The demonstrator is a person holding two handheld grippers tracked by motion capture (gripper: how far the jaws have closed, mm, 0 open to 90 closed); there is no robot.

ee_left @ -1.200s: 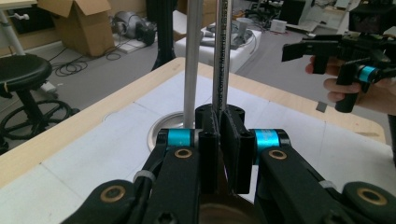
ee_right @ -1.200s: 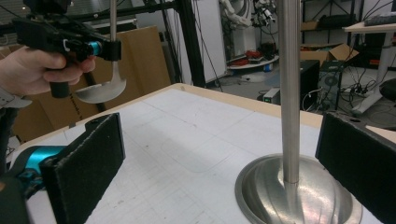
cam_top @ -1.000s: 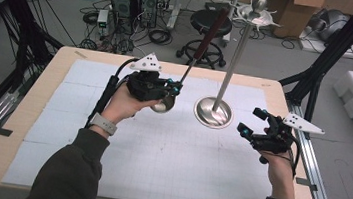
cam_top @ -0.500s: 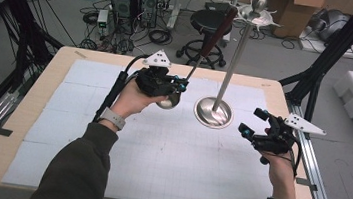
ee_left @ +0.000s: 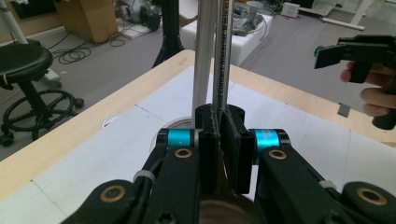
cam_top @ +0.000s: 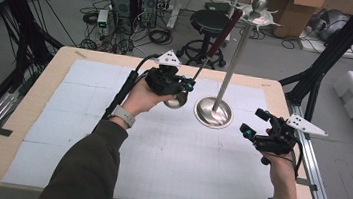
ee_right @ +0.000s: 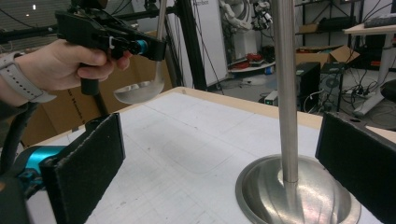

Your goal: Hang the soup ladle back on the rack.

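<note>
A steel ladle [cam_top: 178, 100] with a dark red grip hangs above the table, its handle [ee_left: 223, 56] pointing up and away. My left gripper [cam_top: 188, 85] is shut on the ladle's shaft just above the bowl [ee_right: 137, 91]. Right beside it stands a steel rack [cam_top: 213, 113], a round base with a tall pole [ee_left: 204, 56] and hooks at the top. My right gripper [cam_top: 253, 122] hovers open to the right of the base, its pads [ee_right: 88, 168] either side of the pole [ee_right: 286, 93] but well short of it.
A white gridded mat [cam_top: 172, 164] covers the wooden table [cam_top: 20, 127]. A black stool [cam_top: 211, 23], computers and cables stand on the floor beyond the far edge. Dark frame legs [cam_top: 320, 60] rise at the table's far right.
My left gripper has carried the ladle right and a little farther away, closer to the rack's pole. The right gripper has held still.
</note>
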